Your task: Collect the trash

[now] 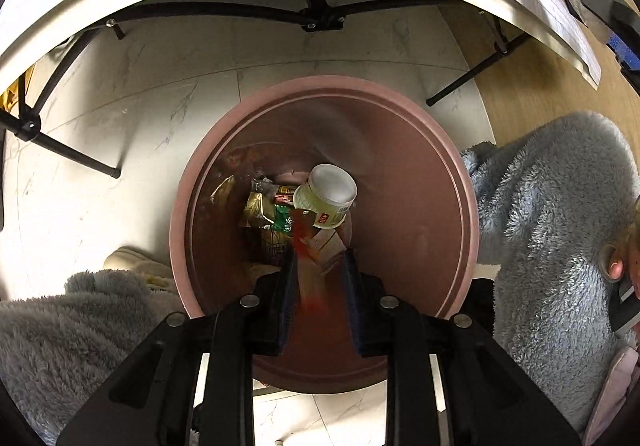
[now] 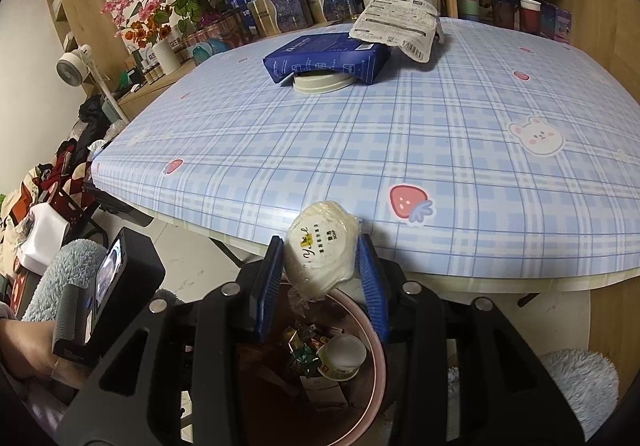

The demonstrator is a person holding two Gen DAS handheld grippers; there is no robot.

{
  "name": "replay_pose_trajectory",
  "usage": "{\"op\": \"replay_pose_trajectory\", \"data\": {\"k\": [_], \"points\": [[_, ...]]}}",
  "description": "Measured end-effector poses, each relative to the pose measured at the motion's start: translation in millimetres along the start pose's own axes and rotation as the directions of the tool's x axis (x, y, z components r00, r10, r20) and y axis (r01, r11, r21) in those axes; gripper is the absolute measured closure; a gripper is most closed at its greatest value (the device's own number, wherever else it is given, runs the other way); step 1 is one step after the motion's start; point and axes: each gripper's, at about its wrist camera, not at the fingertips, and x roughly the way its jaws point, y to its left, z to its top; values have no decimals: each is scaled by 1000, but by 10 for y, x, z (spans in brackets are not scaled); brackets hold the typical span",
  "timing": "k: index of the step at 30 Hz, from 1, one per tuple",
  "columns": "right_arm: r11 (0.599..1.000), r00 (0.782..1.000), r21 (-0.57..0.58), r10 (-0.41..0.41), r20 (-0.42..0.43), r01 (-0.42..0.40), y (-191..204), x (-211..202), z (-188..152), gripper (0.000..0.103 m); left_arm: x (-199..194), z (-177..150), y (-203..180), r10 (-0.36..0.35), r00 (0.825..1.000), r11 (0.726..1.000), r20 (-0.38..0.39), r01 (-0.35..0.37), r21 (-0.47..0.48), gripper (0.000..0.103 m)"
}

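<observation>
Black arms of my right tongs (image 2: 320, 242) are filling the bottom of the right wrist view, and their blue fingers are clenching a round white packet (image 2: 320, 254) wrapped in clear film. Its label is showing a handwritten "Y" and a few more script letters partly covered by a yellow mark, with small Chinese characters beside them that I am not managing to read. The packet is hanging above the near rim of the pink bin (image 2: 376, 350), just in front of the edge of the counter (image 2: 400, 149).

My left tongs (image 1: 320, 250) are pointing steeply down into the same bin, seen here from above. Their fingers are standing apart, released, and a blurred red and pale wrapper (image 1: 310, 282) is showing between them; I cannot tell whether it is touching either pad. At the bottom of the bin a pale green cup (image 1: 328, 197) is lying tilted, its red label too small to read, next to crumpled gold and green wrappers (image 1: 264, 211) and a small brown carton (image 1: 326, 250).

On the counter's blue plaid cloth, printed with strawberries and a bear face, a dark blue box (image 2: 328, 57) is resting on a cream lid (image 2: 320, 83), and a white pouch (image 2: 396, 21) with dense black print and a barcode is lying against the box. Neither one's print is legible from here.

My fleecy grey sleeve (image 1: 560, 205) is showing just beside the bin.
</observation>
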Motion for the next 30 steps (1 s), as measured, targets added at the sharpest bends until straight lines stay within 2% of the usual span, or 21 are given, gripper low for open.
{"op": "replay_pose_trajectory", "data": {"k": [3, 6, 8, 10, 12, 13, 14, 16, 19, 22, 23, 25, 27, 29, 30], "points": [[1000, 1000, -3, -1, -4, 1, 10, 9, -9, 63, -12, -5, -14, 5, 1000, 1000, 4, -5, -1, 66], [1000, 1000, -7, -3, -5, 2, 20, 6, -14, 63, -118, -1, 9, -8, 999, 1000, 52, 9, -22, 51], [1000, 1000, -11, -3, -5, 3, 29, 2, -20, 63, -276, -10, 34, -20, 993, 999, 120, 25, -40, 35], [1000, 1000, -19, -2, -10, 2, 44, 10, -21, 63, -436, -28, 65, -22, 981, 998, 191, 34, -61, 27], [999, 1000, -34, -1, -17, 1, 72, 23, -25, 63, -617, -55, 106, -25, 962, 995, 271, 49, -85, 21], [999, 1000, -42, 1, -21, -2, 89, 33, -27, 63, -707, -70, 128, -22, 950, 993, 312, 56, -100, 17], [999, 1000, -52, 3, -25, -4, 111, 43, -31, 63, -829, -103, 165, -10, 930, 991, 368, 59, -121, 13], [997, 999, -80, 8, -37, -11, 176, 66, -45, 63, -983, -154, 208, 13, 898, 986, 440, 62, -156, 10], [991, 997, -131, 22, -68, -31, 294, 120, -80, 63, -1213, -230, 302, 62, 839, 974, 540, 68, -218, 7], [982, 992, -179, 38, -123, -60, 417, 224, -127, 63, -1401, -300, 387, 123, 781, 964, 612, 53, -262, 6], [978, 988, -199, 40, -149, -69, 470, 278, -152, 63, -1477, -333, 404, 143, 753, 961, 642, 49, -271, 6], [970, 981, -228, 41, -189, -84, 550, 367, -195, 63, -1592, -394, 426, 170, 712, 959, 681, 40, -282, 6], [961, 971, -259, 36, -236, -99, 643, 482, -248, 63, -1674, -439, 459, 195, 678, 955, 709, 32, -294, 6], [953, 961, -284, 26, -274, -107, 717, 583, -308, 63, -1714, -460, 495, 204, 664, 953, 720, 33, -301, 6], [948, 956, -301, 17, -294, -109, 757, 644, -339, 63, -1709, -457, 517, 207, 664, 950, 718, 38, -309, 6]]}}
